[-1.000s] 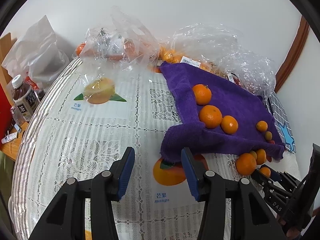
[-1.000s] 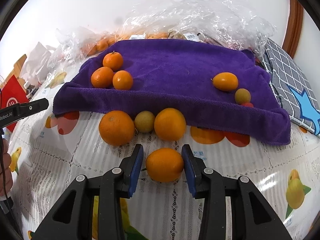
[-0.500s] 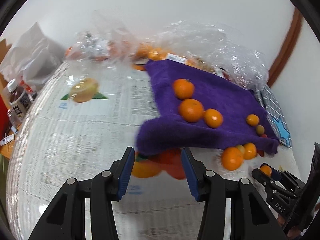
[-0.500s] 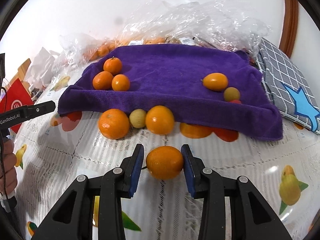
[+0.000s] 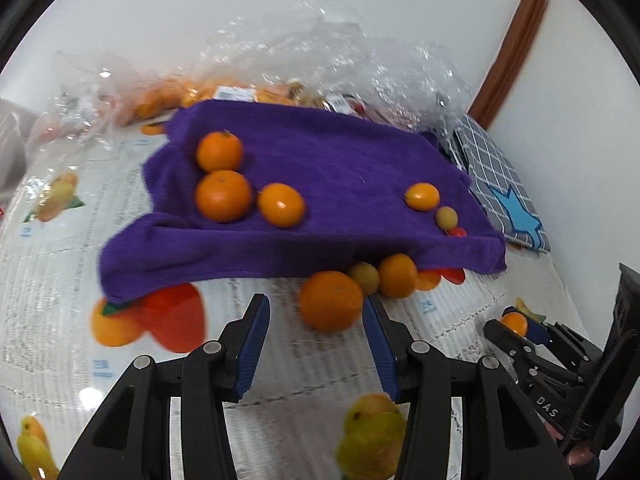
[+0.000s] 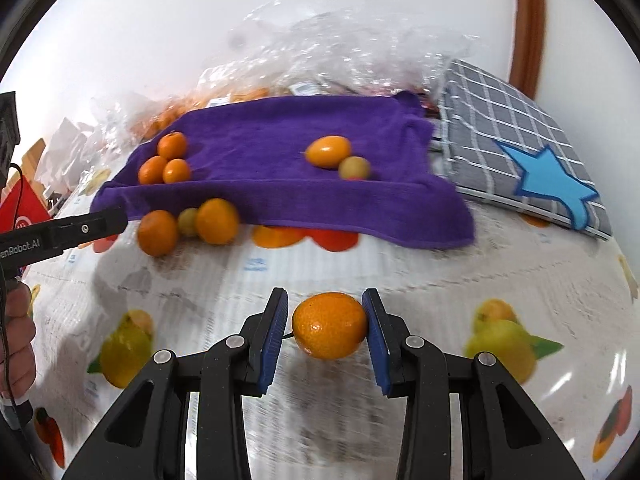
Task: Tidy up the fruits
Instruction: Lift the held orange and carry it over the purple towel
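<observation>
Item: right tool (image 6: 325, 330). Narrow, clamped on a small orange (image 6: 329, 325), blue pads touching both of its sides. The fruit hangs above the desk (image 6: 460, 288), in front of the purple towel (image 6: 280, 136) and well apart from it.

Item: left tool (image 5: 316, 350). Wide, holding nothing. A loose orange (image 5: 331, 301) lies just ahead between its pads, close to the right pad; contact cannot be told through the blur.

Item: purple towel. Bears three oranges (image 5: 224, 195) grouped at the left, and at the right an oval orange (image 5: 422, 196) with a small yellowish fruit (image 5: 446, 217) beside it.

Item: loose fruit at the towel's front edge. Two oranges with a small yellow-green fruit (image 5: 365, 277) between them, touching.

Item: clear plastic bags (image 5: 320, 52) of fruit behind the towel; grey checked cloth (image 6: 516, 148) with a blue star at the right.

Handling note, as judgement: the step in hand is carrying the held orange to its like on the towel. Keep the grip firm but not crushing, lift clear of the towel's raised hem, set the fruit down against its group so it cannot roll, and only then open. Centre the left tool on the loose orange before closing.
</observation>
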The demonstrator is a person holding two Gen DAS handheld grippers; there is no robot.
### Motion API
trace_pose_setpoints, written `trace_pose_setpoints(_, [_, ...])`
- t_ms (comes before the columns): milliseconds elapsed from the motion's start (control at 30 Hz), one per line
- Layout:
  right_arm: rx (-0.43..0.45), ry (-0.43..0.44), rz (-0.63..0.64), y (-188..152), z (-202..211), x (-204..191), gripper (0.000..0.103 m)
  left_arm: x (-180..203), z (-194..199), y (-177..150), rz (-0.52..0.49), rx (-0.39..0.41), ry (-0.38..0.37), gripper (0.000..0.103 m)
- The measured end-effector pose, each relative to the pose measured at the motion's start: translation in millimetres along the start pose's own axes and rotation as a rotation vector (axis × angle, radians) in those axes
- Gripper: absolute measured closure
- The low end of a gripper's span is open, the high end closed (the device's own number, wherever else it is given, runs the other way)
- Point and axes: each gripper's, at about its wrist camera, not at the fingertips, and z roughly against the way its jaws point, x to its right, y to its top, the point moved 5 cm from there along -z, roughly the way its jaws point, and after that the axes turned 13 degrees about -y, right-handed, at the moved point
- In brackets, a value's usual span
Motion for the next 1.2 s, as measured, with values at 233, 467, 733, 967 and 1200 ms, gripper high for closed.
trace_pose_setpoints(233, [-0.004, -0.004, -0.034, -5.1, -3.1, 23.7, 0.065, 8.1, -22.5, -7.0, -0.004, -0.058, 0.011, 0.057])
trace_pose_setpoints(467, [-0.004, 0.009, -0.043, -2.9, -6.7, 25.5, 0.065, 7.5, -36.2, -7.4, -0.008, -0.078, 0.052, 0.057])
trace_pose_setpoints(733, [0.015, 0.023, -0.037, 6.7, -5.0, 20.3, 0.065, 3.0, -25.0, -2.8, 0.005, -0.057, 0.041, 0.065])
trace_pose_setpoints(967, [0.053, 0.045, -0.032, 26.0, 0.8, 13.3, 0.065, -5.8, 7.7, 13.2, 0.005, 0.013, 0.066, 0.065])
trace_pose_setpoints(1200, [0.093, 0.061, -0.04, 56.7, 1.8, 9.7, 0.065, -17.5, 28.2, 46.0, -0.003, 0.067, 0.108, 0.065])
